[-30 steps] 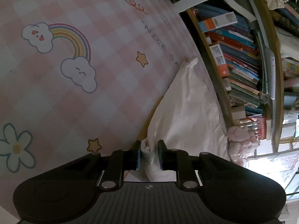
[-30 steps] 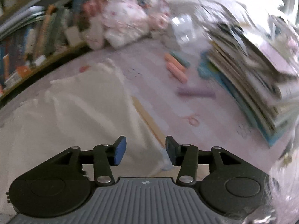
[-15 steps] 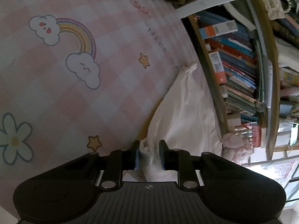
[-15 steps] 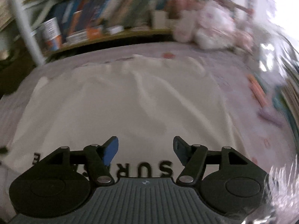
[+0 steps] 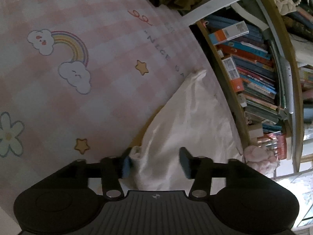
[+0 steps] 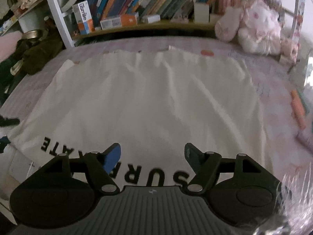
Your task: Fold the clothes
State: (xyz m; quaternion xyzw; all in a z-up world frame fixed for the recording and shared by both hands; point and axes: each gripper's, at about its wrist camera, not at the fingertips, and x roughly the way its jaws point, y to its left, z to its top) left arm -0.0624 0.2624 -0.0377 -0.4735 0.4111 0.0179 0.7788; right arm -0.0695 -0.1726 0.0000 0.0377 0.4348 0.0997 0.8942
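Right wrist view: the white cotton T-shirt with black block lettering (image 6: 148, 101) lies spread flat on the pink checked bed sheet (image 6: 273, 90), lettering nearest the camera and reading upside down. Shallow creases run lengthwise across the fabric. The right gripper (image 6: 152, 154) hovers above the lettered end; its jaws are opening, the blue pads stand well apart, and nothing is pressed between them. Whether the pads touch the fabric below cannot be told.

Left wrist view: the same T-shirt (image 5: 195, 121) appears as a long white shape on the sheet (image 5: 49, 98), with one pointed corner toward the bookshelf. The left gripper (image 5: 155, 162) sits at the near edge of the garment. Its jaws are opening. A bunched fold of white fabric rests against the left blue pad, while the right pad stands clear of it, so the cloth is between the jaws but not clamped.

Surroundings: the sheet carries a printed rainbow with two clouds (image 5: 62, 58), yellow stars and a white flower. A wooden bookshelf packed with colourful books (image 6: 137, 5) runs along the far side of the bed. A pink-and-white plush toy (image 6: 258, 27) sits on the bed beside the shelf. A dark olive garment (image 6: 37, 56) lies heaped at the left of the right wrist view.
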